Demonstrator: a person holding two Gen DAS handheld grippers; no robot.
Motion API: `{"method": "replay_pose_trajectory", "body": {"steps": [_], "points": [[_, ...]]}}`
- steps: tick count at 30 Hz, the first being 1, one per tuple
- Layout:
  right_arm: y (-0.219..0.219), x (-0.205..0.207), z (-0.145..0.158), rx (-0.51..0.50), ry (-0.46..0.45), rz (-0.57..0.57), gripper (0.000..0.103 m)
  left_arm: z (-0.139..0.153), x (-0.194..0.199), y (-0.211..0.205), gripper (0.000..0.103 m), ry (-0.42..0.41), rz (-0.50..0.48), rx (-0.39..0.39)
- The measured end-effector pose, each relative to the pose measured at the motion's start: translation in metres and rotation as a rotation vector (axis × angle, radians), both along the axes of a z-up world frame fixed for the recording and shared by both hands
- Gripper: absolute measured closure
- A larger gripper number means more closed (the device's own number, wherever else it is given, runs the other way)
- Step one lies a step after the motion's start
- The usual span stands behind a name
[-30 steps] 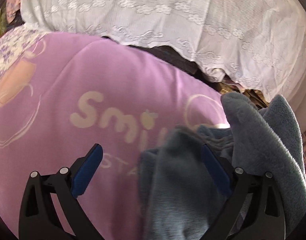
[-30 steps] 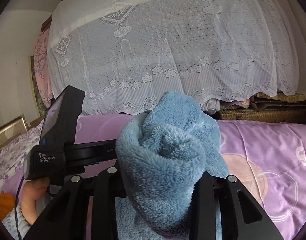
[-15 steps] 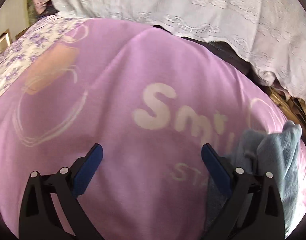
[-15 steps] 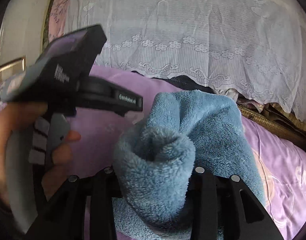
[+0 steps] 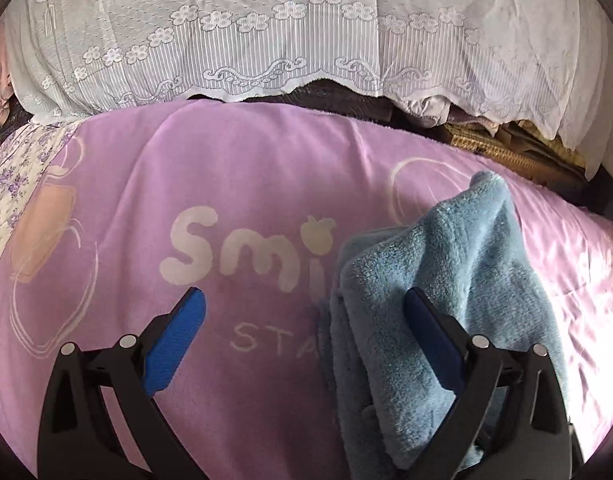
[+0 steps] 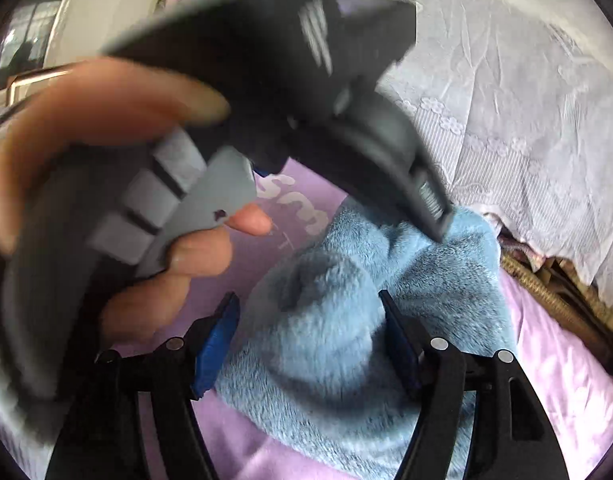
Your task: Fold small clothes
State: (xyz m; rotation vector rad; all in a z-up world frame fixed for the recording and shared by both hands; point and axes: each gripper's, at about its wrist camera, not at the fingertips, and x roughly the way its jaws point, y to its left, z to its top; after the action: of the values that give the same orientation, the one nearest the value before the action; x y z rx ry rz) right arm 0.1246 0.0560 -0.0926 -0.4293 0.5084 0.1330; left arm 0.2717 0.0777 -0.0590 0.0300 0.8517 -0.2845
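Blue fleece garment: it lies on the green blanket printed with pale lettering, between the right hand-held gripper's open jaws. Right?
Not quite. The blanket is purple, not green, as the left wrist view shows. The blue fleece garment does lie on it between the open jaws of the right hand-held gripper.

left hand-held gripper (image 5: 302, 344): black fingers, blue pads, silver screws
right hand-held gripper (image 6: 310, 340): same build
handle: grey ribbed grip — black housing, white print

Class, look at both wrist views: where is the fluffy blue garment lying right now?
The fluffy blue garment lies bunched on the purple blanket, right of the "Smi" lettering in the left wrist view. In the right wrist view it sits between the right gripper's open jaws.
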Motion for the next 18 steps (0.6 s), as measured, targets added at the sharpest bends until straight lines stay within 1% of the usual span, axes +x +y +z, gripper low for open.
{"method": "replay_pose_trajectory", "body": {"steps": [2, 4, 5, 7, 8, 9, 10, 11, 12, 13, 15, 16, 17, 18], "points": [[-0.005, -0.015, 0.004, 0.021, -0.006, 0.048, 0.032, -0.012, 0.008, 0.005, 0.004, 0.045, 0.037, -0.013], [-0.013, -0.032, 0.011, 0.066, -0.015, 0.084, 0.033, -0.026, 0.017, 0.01, 0.004, 0.098, 0.065, -0.025], [-0.02, -0.039, 0.017, 0.104, -0.027, 0.096, 0.034, -0.031, 0.02, 0.013, 0.004, 0.109, 0.078, -0.024], [-0.044, -0.047, 0.037, 0.236, -0.053, 0.092, 0.035, -0.036, 0.021, 0.015, 0.004, 0.11, 0.101, -0.01], [-0.059, -0.044, 0.046, 0.323, -0.054, 0.071, 0.045, -0.036, 0.021, 0.015, 0.004, 0.107, 0.104, -0.007], [-0.074, -0.036, 0.054, 0.409, -0.043, 0.047, 0.061, -0.036, 0.02, 0.015, 0.004, 0.103, 0.101, -0.005], [-0.089, -0.023, 0.059, 0.485, -0.018, 0.013, 0.068, -0.036, 0.02, 0.014, 0.004, 0.095, 0.102, 0.002], [-0.103, -0.006, 0.063, 0.545, 0.021, -0.036, 0.079, -0.036, 0.019, 0.013, 0.004, 0.087, 0.103, 0.009], [-0.113, 0.011, 0.065, 0.58, 0.059, -0.075, 0.084, -0.035, 0.018, 0.012, 0.004, 0.081, 0.103, 0.015], [-0.122, 0.029, 0.066, 0.597, 0.091, -0.104, 0.086, -0.035, 0.018, 0.012, 0.004, 0.076, 0.101, 0.018], [-0.139, 0.063, 0.063, 0.606, 0.136, -0.172, 0.087, -0.035, 0.017, 0.013, 0.004, 0.072, 0.099, 0.02], [-0.141, 0.076, 0.058, 0.597, 0.177, -0.192, 0.087, -0.035, 0.017, 0.013, 0.004, 0.07, 0.098, 0.023], [-0.143, 0.09, 0.049, 0.58, 0.23, -0.21, 0.093, -0.035, 0.017, 0.013, 0.004, 0.065, 0.098, 0.031], [-0.15, 0.098, 0.035, 0.566, 0.259, -0.236, 0.095, -0.036, 0.016, 0.012, 0.004, 0.06, 0.099, 0.046]]}}
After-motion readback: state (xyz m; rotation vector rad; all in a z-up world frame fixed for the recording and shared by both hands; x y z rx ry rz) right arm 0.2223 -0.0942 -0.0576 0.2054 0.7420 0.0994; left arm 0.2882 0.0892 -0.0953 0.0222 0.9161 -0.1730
